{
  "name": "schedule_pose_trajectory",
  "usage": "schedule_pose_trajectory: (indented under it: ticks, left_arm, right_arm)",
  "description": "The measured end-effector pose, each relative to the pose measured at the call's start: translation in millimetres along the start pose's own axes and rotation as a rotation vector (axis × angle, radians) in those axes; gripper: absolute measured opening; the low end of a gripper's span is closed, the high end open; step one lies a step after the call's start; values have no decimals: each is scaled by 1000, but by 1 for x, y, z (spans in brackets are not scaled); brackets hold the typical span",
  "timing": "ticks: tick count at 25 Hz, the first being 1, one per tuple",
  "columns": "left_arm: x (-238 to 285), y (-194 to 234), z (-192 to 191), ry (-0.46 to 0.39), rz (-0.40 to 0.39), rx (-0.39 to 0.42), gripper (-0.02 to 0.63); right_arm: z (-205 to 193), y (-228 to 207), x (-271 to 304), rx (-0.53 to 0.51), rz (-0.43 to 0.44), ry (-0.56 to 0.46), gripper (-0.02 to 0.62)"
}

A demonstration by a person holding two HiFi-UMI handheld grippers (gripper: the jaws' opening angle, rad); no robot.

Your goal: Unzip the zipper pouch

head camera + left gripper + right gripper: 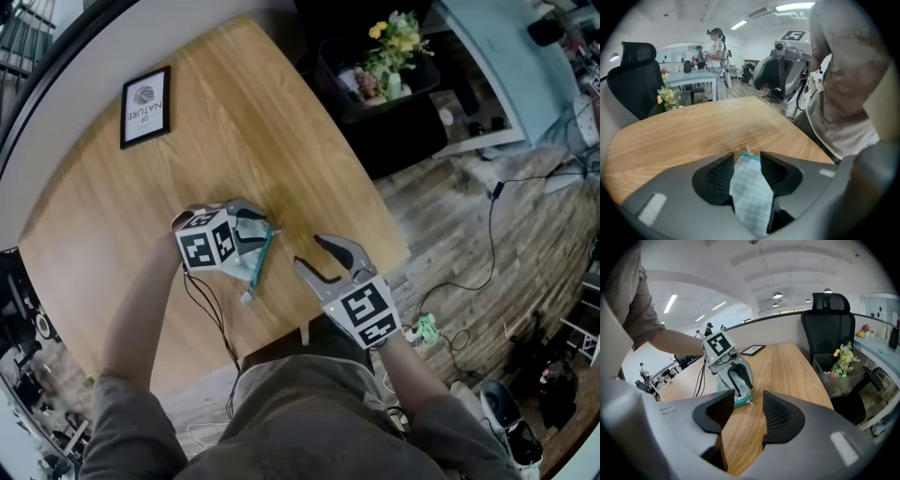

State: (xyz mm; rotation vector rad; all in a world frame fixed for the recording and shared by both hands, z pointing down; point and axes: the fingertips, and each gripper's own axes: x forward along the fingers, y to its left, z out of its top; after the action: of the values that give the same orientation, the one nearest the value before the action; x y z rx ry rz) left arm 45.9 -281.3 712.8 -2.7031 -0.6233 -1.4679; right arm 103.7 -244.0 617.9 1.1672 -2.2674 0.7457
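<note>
A light checked zipper pouch [255,265] with a teal zipper edge hangs in my left gripper [251,223] just above the wooden table [234,141]. In the left gripper view the pouch [749,187] fills the gap between the ribbed pads, which press on it, and its small zipper pull [747,149] sticks out past the fingertips. My right gripper [311,253] stands open to the right of the pouch, near the table's front edge. Only bare wood shows between its fingers in the right gripper view, with the pouch [739,380] and its teal end just ahead.
A framed picture [145,106] lies at the table's far left. A dark bin with flowers [389,56] and a black office chair [829,324] stand beyond the table's right edge. Cables [487,234] trail over the floor. People stand far off [716,44].
</note>
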Motion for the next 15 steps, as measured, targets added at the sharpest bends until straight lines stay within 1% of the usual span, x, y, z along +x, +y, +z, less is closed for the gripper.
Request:
schedule_pose_trajectory:
  ticks: [6, 8, 12, 13, 15]
  left_arm:
    - [17, 0, -15, 87, -47, 49, 172]
    - [19, 0, -17, 110, -53, 63, 161]
    - [23, 1, -18, 145, -37, 79, 87]
    - [24, 3, -18, 145, -24, 76, 62]
    - [23, 6, -18, 135, 8, 53, 35]
  right_arm:
    - [-16, 2, -3, 35, -4, 21, 199]
    - [-20, 2, -5, 39, -8, 25, 199]
    - [-27, 0, -8, 46, -18, 35, 199]
    - [-28, 0, -9, 48, -20, 38, 199]
    - [-28, -1, -9, 52, -24, 38, 199]
